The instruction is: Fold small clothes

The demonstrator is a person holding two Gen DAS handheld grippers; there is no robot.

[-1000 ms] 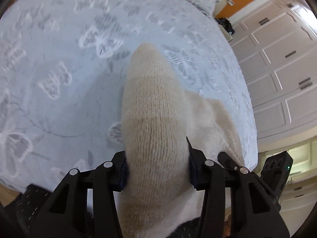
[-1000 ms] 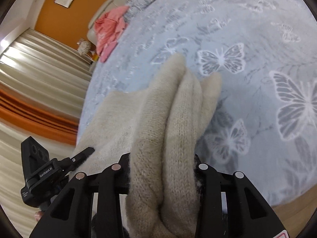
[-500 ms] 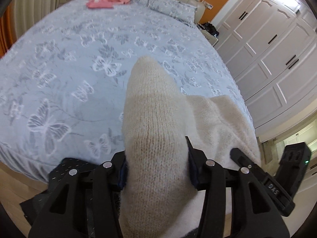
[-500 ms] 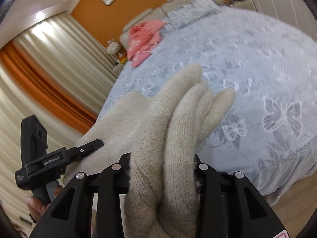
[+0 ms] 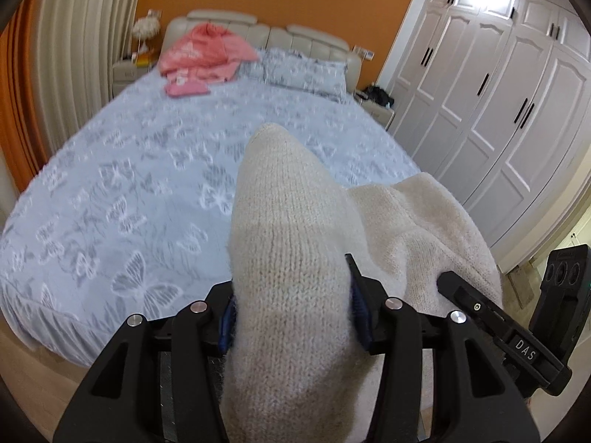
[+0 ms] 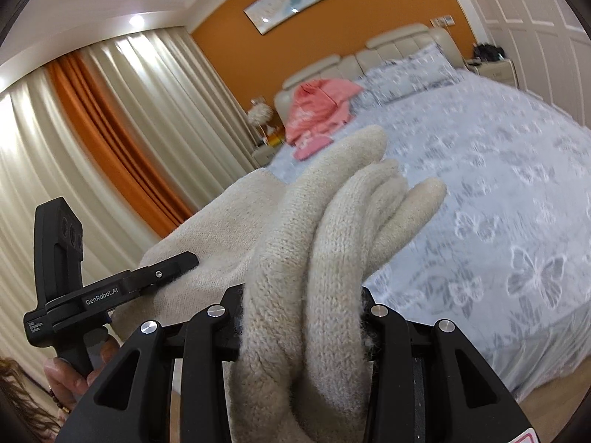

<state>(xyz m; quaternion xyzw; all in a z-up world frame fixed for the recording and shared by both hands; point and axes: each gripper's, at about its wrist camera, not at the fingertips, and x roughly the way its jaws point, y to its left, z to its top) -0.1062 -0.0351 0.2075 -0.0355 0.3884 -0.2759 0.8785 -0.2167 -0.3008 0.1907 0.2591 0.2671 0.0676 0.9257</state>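
Holding the cream knitted woollen garment (image 5: 291,277) off the grey butterfly-print bedspread (image 5: 147,192) | your left gripper (image 5: 291,313) pinches one bunched fold, pointing toward the headboard | your right gripper (image 6: 303,317) clamps several rolled folds, pointing likewise | cloth stretches between them | pink clothes (image 5: 207,55) lie by the pillows.

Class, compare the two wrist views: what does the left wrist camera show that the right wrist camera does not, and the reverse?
Left wrist only: white wardrobe doors in full, and one smooth fold of the cream knitted garment in the left gripper.

Right wrist only: orange and cream curtains and a hand.

Both: the butterfly bedspread, pink clothes, and the garment in the right gripper.
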